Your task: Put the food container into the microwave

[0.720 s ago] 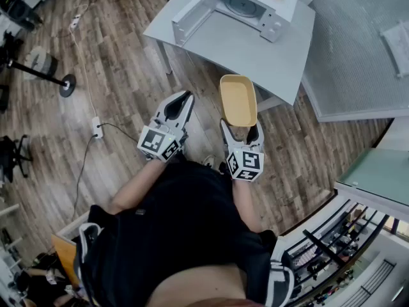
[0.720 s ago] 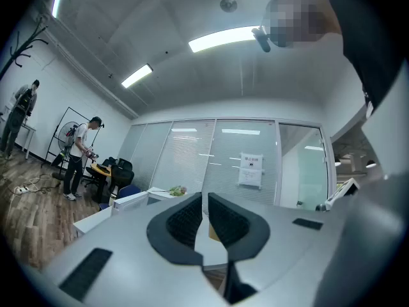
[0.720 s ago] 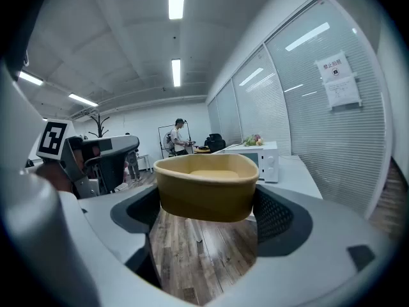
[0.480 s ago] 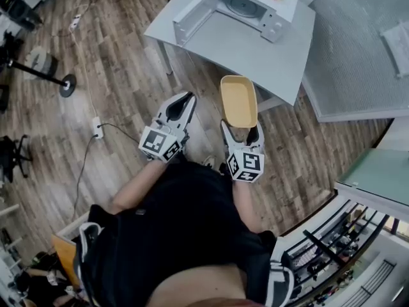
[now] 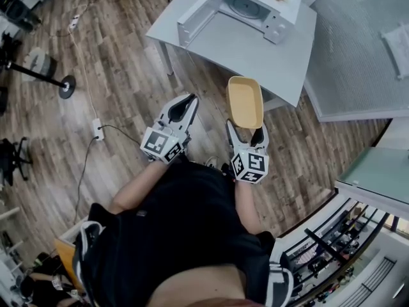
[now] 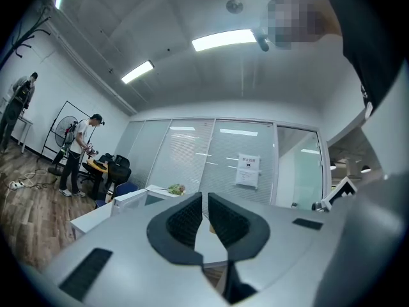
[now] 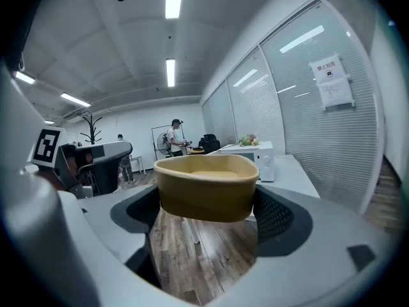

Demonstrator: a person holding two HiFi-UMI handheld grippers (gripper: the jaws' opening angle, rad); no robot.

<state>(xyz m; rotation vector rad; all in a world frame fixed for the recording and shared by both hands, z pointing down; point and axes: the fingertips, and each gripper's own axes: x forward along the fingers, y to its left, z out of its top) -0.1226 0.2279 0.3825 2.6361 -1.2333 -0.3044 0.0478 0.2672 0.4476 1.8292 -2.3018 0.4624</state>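
1. Over the floor [image 5: 128, 75], short of the table [image 5: 255, 53], the right gripper [image 5: 246, 130] clamps the near end of the yellow container [image 5: 245, 101].
2. Left gripper [image 5: 183, 105]: jaws nearly together, nothing between them.
3. Microwave [image 5: 255, 5] stands on the table, door open.

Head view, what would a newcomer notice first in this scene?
The yellow food container stands out, clamped by one end in the right tool and held out above the wood floor. Ahead, on the grey table, sits a white microwave with its door swung open. The left tool hangs alongside, jaws all but together and empty.
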